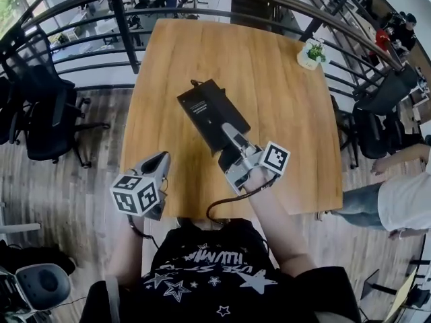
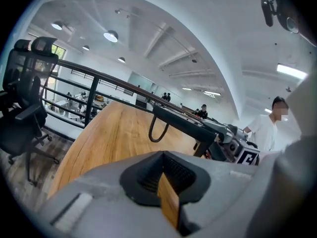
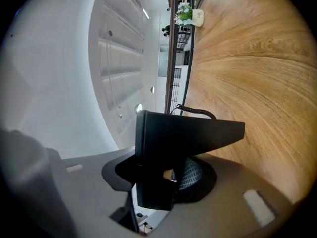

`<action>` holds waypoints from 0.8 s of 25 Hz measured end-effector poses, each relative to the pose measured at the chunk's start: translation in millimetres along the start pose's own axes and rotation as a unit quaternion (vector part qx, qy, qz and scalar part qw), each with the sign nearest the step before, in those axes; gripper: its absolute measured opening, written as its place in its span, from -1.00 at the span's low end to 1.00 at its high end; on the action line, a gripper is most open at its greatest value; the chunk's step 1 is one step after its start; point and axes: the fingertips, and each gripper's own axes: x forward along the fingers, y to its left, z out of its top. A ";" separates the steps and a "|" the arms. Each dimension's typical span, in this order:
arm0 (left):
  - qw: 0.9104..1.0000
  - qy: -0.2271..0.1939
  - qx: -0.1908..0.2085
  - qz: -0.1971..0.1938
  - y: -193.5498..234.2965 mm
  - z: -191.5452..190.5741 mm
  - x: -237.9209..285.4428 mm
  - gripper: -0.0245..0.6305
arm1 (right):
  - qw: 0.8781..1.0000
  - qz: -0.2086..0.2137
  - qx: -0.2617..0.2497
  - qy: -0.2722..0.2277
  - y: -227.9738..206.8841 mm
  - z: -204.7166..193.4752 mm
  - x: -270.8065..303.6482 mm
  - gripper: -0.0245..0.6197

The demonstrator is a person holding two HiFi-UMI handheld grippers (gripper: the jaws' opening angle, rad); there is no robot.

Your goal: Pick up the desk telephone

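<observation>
Head view: right tool (image 1: 230,134) clenches the phone (image 1: 202,106), held clear above the surface (image 1: 289,113); left tool (image 1: 161,161) hangs beside it, empty, jaws seemingly together.

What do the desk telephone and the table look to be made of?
Desk telephone: probably hard plastic, matte black, with flat moulded panels and a dull sheen.
Table: wood or wood-look laminate, smooth satin finish. Grain lines show, but whether they are real or printed is unclear.

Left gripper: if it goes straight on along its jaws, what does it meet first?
Most likely the bare wooden table, just ahead of the left gripper and its shut jaws. The desk telephone, held in the right gripper, sits right of that line, though depth is unclear.
</observation>
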 end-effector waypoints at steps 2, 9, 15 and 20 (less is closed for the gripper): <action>1.000 -0.006 -0.004 0.013 -1.7 0.7 2.7 -0.92 | 1.000 0.000 -0.002 0.014 -1.9 3.8 -1.6 -0.39; 0.999 -0.029 -0.014 0.042 -31.8 4.5 20.1 -0.92 | 0.998 0.008 0.000 0.068 -2.1 20.5 -12.5 -0.38; 0.998 -0.033 -0.019 0.058 -66.1 -6.2 34.7 -0.92 | 0.995 0.014 0.005 0.095 -4.1 38.5 -39.2 -0.37; 0.996 -0.045 -0.026 0.079 -94.7 -12.1 47.5 -0.92 | 0.994 0.020 0.016 0.107 -9.9 64.5 -61.4 -0.37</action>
